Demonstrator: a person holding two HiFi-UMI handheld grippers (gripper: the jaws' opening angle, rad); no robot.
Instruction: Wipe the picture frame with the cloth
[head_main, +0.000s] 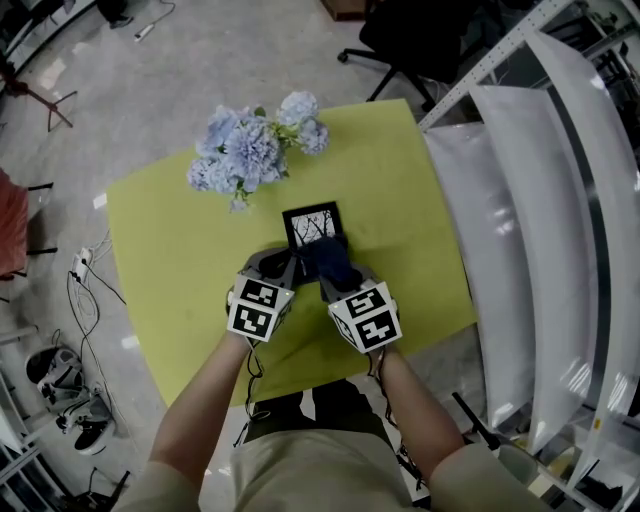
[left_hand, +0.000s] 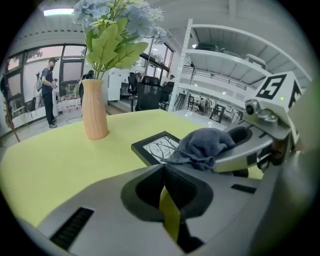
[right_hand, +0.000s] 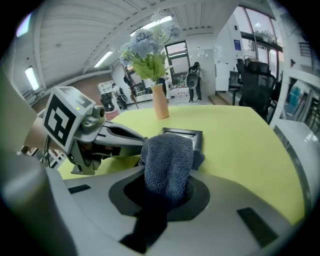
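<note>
Jaws, right gripper: pinched on cloth.
Jaws, left gripper: pressed together, empty.
Risk: picture frame appears unheld; may be pushed across worktop by wiping.

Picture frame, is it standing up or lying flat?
Lying flat: the frame faces up on the table, cloth over its near edge.

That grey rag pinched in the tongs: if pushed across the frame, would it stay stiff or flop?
Probably floppy: the cloth slumps in soft folds over the right tongs. Its ribbed weave looks grippy, so it would likely bunch rather than glide on the picture frame.
</note>
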